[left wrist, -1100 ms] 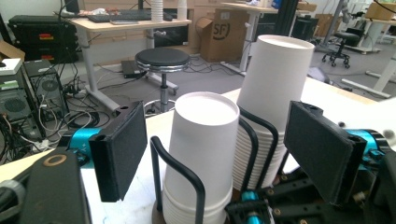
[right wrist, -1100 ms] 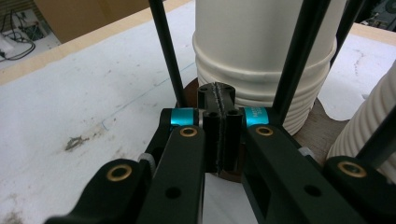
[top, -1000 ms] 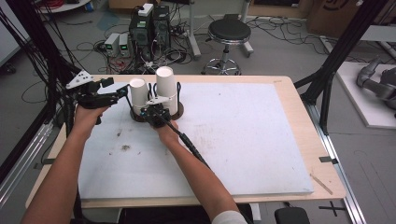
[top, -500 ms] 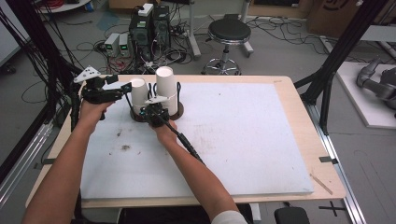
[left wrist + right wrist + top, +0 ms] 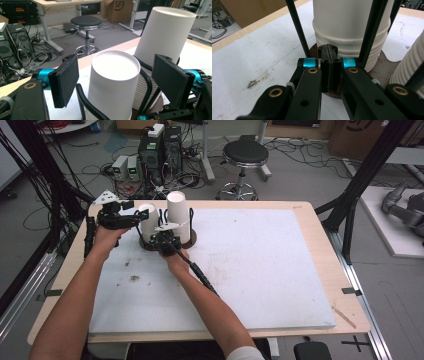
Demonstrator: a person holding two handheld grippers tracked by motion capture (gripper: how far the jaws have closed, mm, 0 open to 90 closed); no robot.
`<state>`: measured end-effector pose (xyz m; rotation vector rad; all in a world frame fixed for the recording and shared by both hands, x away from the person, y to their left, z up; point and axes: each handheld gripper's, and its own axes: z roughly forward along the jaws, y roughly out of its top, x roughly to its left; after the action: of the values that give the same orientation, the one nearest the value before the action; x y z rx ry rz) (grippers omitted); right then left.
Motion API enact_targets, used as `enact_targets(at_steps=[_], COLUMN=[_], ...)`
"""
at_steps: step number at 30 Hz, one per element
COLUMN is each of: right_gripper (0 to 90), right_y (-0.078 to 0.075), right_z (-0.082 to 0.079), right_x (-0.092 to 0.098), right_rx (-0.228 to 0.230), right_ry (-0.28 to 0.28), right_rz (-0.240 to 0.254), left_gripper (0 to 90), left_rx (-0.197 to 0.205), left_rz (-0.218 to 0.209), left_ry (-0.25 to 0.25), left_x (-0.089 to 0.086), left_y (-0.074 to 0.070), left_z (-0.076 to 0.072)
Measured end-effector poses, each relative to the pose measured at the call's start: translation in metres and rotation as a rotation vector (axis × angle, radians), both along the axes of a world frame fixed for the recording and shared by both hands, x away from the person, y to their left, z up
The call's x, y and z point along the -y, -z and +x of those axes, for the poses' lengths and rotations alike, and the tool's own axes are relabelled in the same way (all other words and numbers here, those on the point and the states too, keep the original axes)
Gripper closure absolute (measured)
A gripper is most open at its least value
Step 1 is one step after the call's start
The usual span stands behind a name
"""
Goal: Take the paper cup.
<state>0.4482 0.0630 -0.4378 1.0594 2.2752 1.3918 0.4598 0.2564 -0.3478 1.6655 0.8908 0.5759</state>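
Right gripper (image 5: 329, 72): fingers clenched together, empty, against the near edge of the brown cup holder base (image 5: 384, 65).
Left gripper (image 5: 116, 80): fingers released, one on each side of the shorter cup stack (image 5: 115, 82), clear of its wall.
Cup stacks: upside down in the holder's black wire frame, near the surface's (image 5: 280, 270) far left corner; taller stack (image 5: 165, 37) just behind.

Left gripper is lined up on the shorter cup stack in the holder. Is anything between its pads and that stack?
Partly. The left gripper is open, its pads on either side of the shorter cup stack. The holder's black wire loops hug the stack lower down, so they could meet the pads; the top cup looks clear.
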Motion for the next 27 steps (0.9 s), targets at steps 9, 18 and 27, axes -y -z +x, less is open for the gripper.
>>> enact_targets(at_steps=[9, 18, 27], right_gripper=[90.0, 90.0, 90.0], right_y=[0.0, 0.0, 0.0], right_z=[0.0, 0.0, 0.001], right_x=[0.0, 0.0, 0.0], right_rx=[0.001, -0.003, -0.007], right_ry=[-0.003, -0.002, -0.005], right_rz=[-0.003, 0.0, 0.004], left_gripper=[22.1, 33.4, 36.4], left_rx=[-0.032, -0.019, -0.008], left_rz=[0.015, 0.027, 0.049], left_ry=[-0.017, 0.007, -0.002], left_x=[0.004, 0.008, 0.007], left_y=[0.009, 0.011, 0.008], left_z=[0.009, 0.01, 0.008])
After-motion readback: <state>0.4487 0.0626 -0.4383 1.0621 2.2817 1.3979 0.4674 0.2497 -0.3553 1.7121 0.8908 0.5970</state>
